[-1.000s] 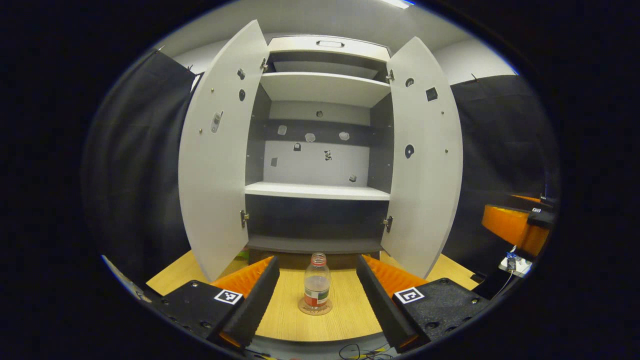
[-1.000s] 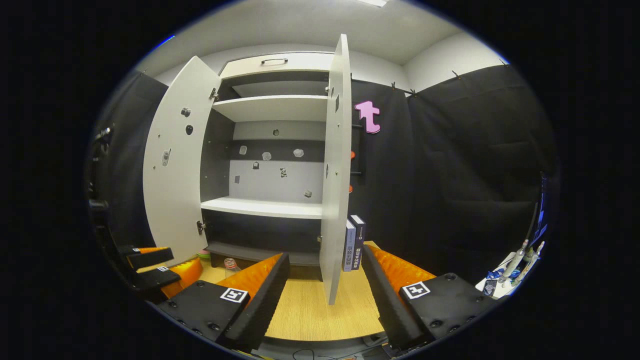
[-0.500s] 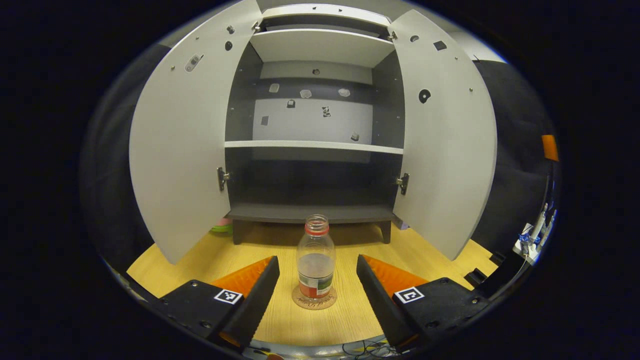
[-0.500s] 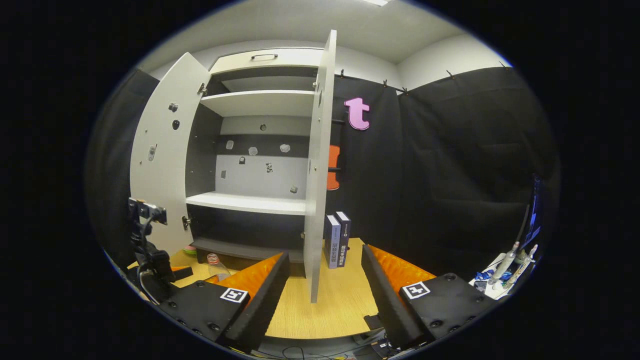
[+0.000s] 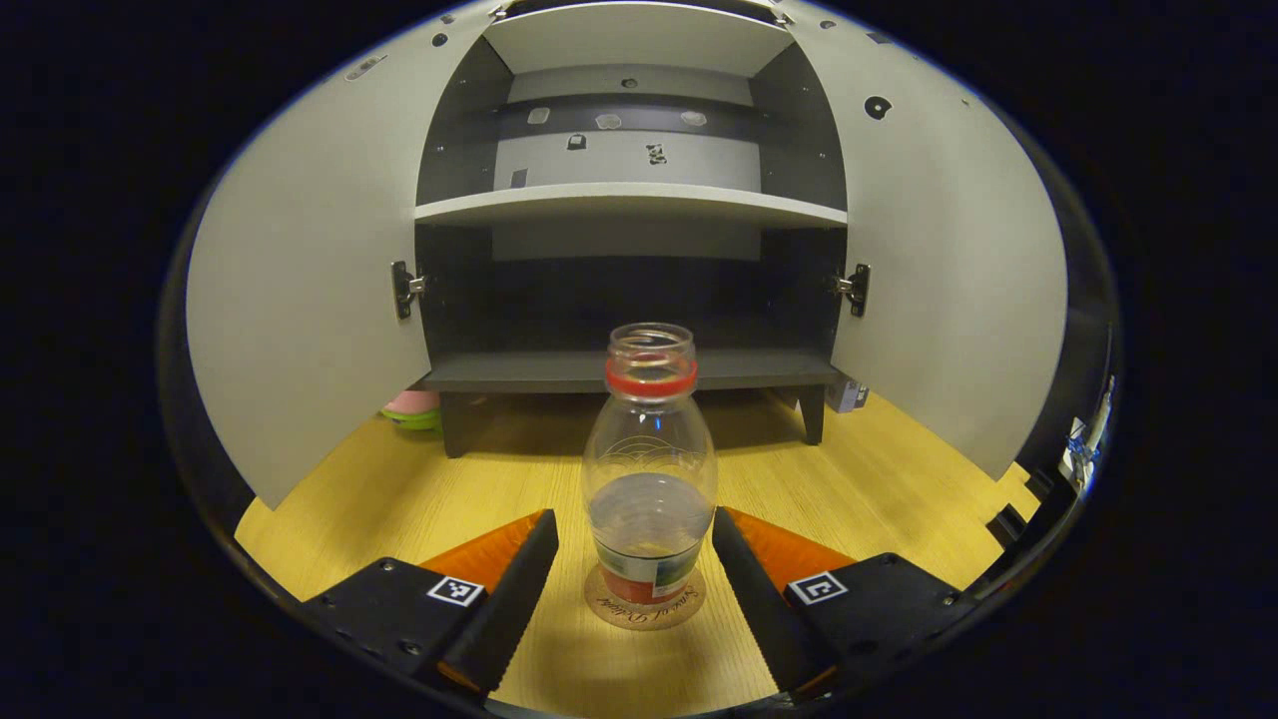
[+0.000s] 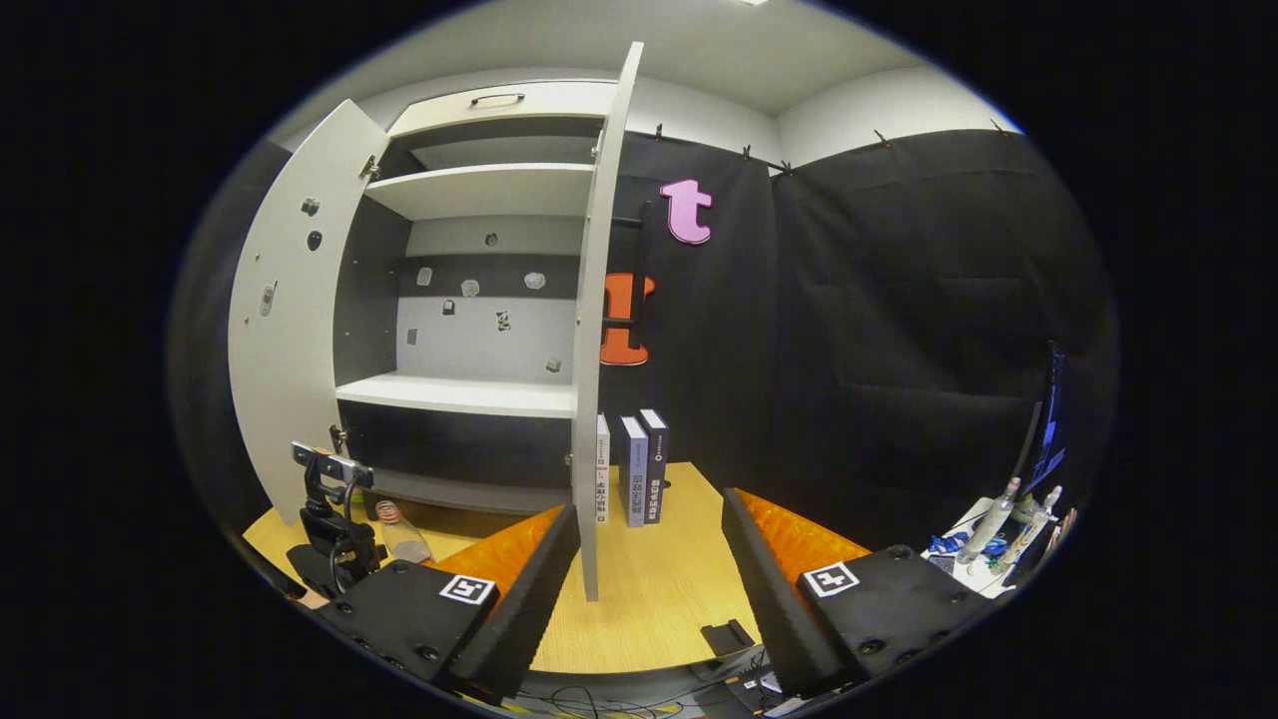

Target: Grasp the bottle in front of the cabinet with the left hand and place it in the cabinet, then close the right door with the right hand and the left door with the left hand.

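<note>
Over the last second the left gripper [image 5: 631, 544] has come down and in toward the bottle [image 5: 649, 469], which now looms large between its two spread fingers where a second ago it stood small and farther off. The fingers flank the bottle's lower body on either side, spread wide with no clear contact, so the tongs are released. The bottle stands upright and capless on a round coaster [image 5: 644, 604] on the wooden table [image 5: 399, 499], just in front of the cabinet [image 5: 629, 230], whose dark bottom shelf sits behind the bottle's neck. Both doors stand wide: the left door [image 5: 310, 300] and the right door [image 5: 949, 270] now spread to the edges of the left gripper view, and the top of the cabinet has slid out of that view. A pink and green object [image 5: 411, 407] lies on the table under the left door's lower edge. In the right gripper view, the right gripper [image 6: 649, 559] hangs released, fingers apart with nothing between them, and it has drifted rightward, so the right door's edge [image 6: 597, 330] now lies left of centre and three upright books [image 6: 631, 469] show beside the cabinet, where two showed before. The left gripper [image 6: 334, 519] appears low at the left, next to the bottle [image 6: 402, 534].
</note>
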Available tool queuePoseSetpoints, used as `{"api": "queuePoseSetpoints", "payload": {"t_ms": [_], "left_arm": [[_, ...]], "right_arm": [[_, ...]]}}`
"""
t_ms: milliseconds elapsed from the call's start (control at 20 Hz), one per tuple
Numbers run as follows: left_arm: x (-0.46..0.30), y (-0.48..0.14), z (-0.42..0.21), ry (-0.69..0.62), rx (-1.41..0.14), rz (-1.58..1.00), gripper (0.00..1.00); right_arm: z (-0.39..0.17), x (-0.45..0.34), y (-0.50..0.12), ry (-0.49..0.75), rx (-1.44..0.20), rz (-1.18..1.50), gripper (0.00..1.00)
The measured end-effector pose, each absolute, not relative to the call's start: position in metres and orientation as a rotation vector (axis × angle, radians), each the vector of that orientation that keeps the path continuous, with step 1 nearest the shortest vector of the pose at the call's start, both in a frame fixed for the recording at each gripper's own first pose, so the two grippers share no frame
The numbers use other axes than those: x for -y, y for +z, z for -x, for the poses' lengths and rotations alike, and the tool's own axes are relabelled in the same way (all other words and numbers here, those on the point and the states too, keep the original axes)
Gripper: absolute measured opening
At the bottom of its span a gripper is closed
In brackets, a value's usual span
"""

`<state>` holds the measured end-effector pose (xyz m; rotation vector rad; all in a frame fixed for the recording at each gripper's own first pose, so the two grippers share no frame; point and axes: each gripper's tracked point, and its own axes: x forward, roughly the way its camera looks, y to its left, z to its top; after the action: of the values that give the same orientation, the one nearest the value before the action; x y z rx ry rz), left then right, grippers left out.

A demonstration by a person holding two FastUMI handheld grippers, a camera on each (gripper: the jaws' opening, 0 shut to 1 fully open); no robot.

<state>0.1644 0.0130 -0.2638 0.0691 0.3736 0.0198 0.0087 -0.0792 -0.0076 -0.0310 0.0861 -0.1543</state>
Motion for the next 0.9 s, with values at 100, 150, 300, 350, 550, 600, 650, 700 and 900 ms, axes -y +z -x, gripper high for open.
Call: {"api": "queuePoseSetpoints", "payload": {"t_ms": [100, 150, 300, 350, 550, 600, 650, 700, 900], "left_arm": [[-0.012, -0.270, -0.170, 0.022, -0.390, -0.068, 0.95], [-0.011, -0.271, -0.172, 0.023, -0.394, -0.068, 0.95], [-0.007, -0.264, -0.173, 0.017, -0.393, -0.064, 0.91], [-0.006, -0.260, -0.171, 0.015, -0.396, -0.068, 0.77], [0.005, -0.233, -0.162, 0.007, -0.418, -0.056, 0.75], [0.009, -0.222, -0.160, 0.006, -0.412, -0.046, 0.75], [0.014, -0.211, -0.158, 0.000, -0.406, -0.035, 0.75], [0.019, -0.199, -0.156, -0.006, -0.404, -0.029, 0.75], [0.031, -0.152, -0.147, 0.001, -0.426, -0.042, 0.75]], "right_arm": [[-0.014, 0.082, -0.008, -0.157, -0.092, 0.039, 0.96], [-0.016, 0.084, -0.009, -0.155, -0.094, 0.041, 0.96], [-0.025, 0.083, -0.009, -0.134, -0.096, 0.035, 0.96], [-0.029, 0.083, -0.010, -0.122, -0.098, 0.032, 0.96], [-0.042, 0.083, -0.013, -0.062, -0.105, 0.020, 0.96], [-0.045, 0.085, -0.013, -0.046, -0.104, 0.019, 0.96], [-0.047, 0.087, -0.013, -0.031, -0.103, 0.020, 0.96], [-0.050, 0.089, -0.013, -0.016, -0.103, 0.020, 0.96], [-0.059, 0.096, -0.017, 0.052, -0.108, 0.006, 0.96]]}}
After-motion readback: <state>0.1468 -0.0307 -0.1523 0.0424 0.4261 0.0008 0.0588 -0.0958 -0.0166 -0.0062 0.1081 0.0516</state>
